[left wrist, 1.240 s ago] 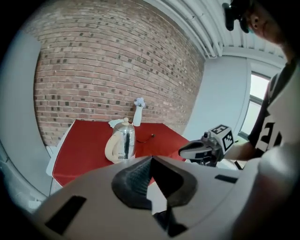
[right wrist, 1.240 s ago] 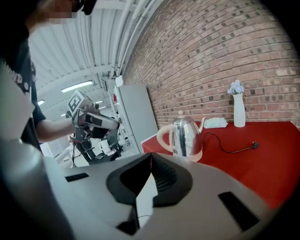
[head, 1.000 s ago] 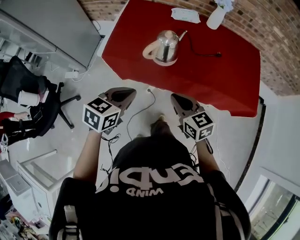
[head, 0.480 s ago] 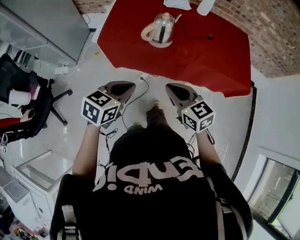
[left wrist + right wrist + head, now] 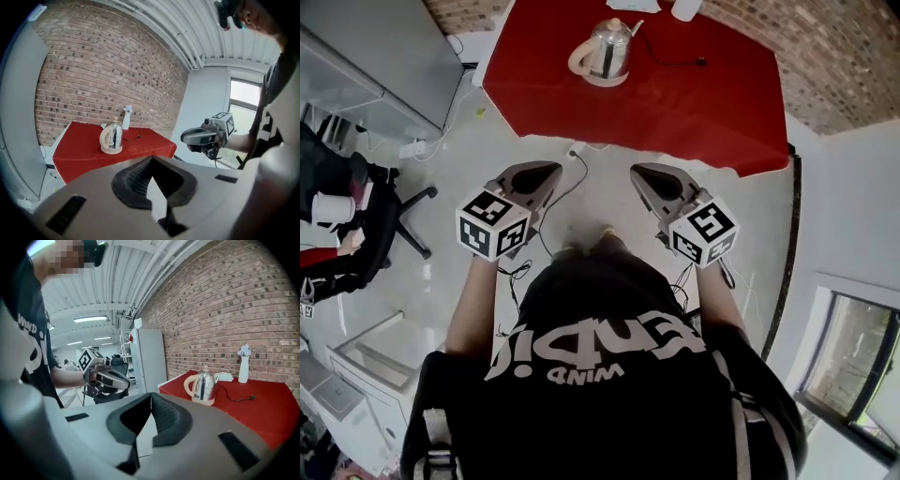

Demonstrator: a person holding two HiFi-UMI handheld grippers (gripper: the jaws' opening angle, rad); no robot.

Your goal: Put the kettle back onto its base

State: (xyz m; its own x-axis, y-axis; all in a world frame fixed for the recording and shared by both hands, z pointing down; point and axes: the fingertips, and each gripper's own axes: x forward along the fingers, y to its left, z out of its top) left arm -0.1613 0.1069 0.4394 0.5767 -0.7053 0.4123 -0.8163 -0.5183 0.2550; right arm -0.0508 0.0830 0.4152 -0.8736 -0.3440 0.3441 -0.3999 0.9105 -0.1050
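Kettle (image 5: 602,49) stands upright at the top centre of the head view, seemingly already seated on its cream base (image 5: 602,81) on the red table (image 5: 694,112), so the placing step looks either finished or not yet begun. Both tongs are clenched on nothing: the left gripper (image 5: 551,169) and the right gripper (image 5: 637,172) hang side by side in the middle of the frame, well apart from the table. Any remaining move would call for stepping closer, opening 1 pair of jaws and taking the handle (image 5: 577,58) on the kettle's left.
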